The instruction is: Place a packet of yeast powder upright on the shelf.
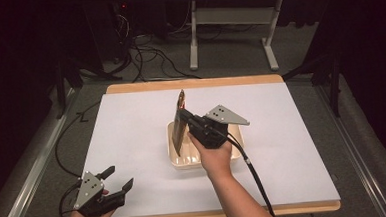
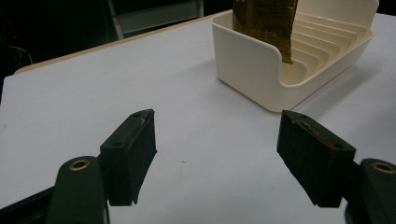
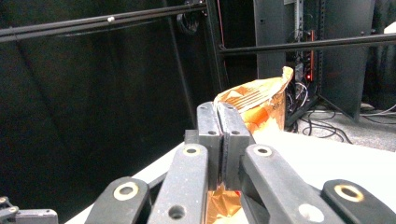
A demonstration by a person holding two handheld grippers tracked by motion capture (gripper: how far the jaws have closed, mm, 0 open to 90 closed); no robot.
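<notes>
Pinching a foil packet, right tool over rack.

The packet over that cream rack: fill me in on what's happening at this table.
A person works with a gripper in each hand. The right gripper is shut on a flat foil snack packet, holding it upright on edge with its lower end down in the cream slotted rack in the middle of the white table. The left gripper rests open at the near left corner, holding nothing.
</notes>
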